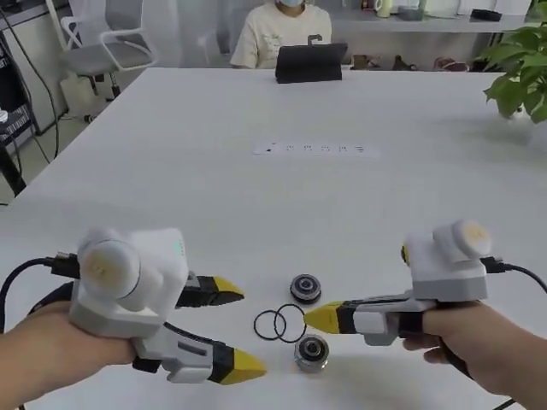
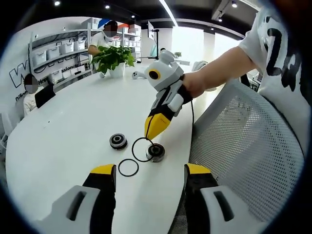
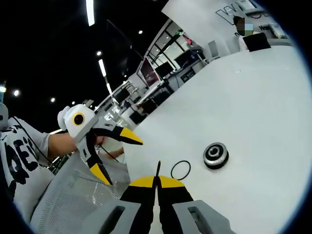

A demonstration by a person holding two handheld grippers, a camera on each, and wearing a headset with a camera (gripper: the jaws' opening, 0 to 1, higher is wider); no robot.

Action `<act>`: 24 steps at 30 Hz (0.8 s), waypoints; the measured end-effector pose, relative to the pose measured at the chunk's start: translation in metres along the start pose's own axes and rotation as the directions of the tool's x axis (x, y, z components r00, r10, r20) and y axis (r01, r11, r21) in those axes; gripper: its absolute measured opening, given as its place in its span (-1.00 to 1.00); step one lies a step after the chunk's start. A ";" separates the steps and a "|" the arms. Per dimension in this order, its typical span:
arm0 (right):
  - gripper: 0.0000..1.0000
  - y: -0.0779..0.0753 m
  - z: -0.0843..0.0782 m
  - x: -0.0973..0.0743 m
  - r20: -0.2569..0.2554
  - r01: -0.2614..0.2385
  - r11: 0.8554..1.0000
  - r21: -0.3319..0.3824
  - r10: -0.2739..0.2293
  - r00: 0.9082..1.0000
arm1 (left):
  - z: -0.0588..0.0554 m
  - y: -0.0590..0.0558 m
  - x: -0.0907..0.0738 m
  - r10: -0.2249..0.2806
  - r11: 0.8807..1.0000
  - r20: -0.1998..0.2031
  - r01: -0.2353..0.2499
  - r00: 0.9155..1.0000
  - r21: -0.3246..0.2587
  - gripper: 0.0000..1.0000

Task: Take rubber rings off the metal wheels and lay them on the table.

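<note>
Pinching a rubber ring [image 2: 143,149], right fingers [image 1: 325,318] near the table [image 2: 181,146] edge; left fingers [image 1: 224,290] spread apart.

Open table [image 1: 256,196] beyond two wheels [image 1: 305,288] and rings [image 1: 279,323]; plant [image 1: 517,73] far off right.

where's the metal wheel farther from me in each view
head view: the wheel sits low, just right of centre.
left gripper view: wheel left of centre.
right gripper view: wheel right of centre.
shared landmark: the loose rubber ring lying flat beside it.
</note>
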State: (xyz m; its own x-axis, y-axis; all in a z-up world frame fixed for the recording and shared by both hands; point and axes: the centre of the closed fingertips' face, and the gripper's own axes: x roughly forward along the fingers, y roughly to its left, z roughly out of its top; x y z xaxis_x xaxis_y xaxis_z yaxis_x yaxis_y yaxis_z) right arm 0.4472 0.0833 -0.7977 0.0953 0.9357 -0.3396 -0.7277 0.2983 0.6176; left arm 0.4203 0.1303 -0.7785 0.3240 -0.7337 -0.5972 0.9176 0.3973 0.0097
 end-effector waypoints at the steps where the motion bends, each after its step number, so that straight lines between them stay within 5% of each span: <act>1: -1.00 0.000 0.000 0.001 -0.002 -0.001 1.000 -0.001 0.001 1.000 | -0.001 0.001 -0.003 0.005 1.000 0.001 -0.005 1.000 -0.002 0.10; 24: -1.00 -0.006 -0.010 0.034 -0.118 0.005 0.999 -0.033 -0.009 0.993 | -0.014 0.014 -0.033 0.082 0.995 0.019 -0.081 0.996 -0.065 0.19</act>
State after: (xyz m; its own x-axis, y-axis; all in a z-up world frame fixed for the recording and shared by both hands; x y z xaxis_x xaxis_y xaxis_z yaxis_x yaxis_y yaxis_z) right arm 0.4481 0.1114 -0.8201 0.0212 0.9044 -0.4262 -0.7495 0.2965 0.5918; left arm 0.4191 0.1681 -0.7700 0.4026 -0.7088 -0.5792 0.8715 0.4904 0.0057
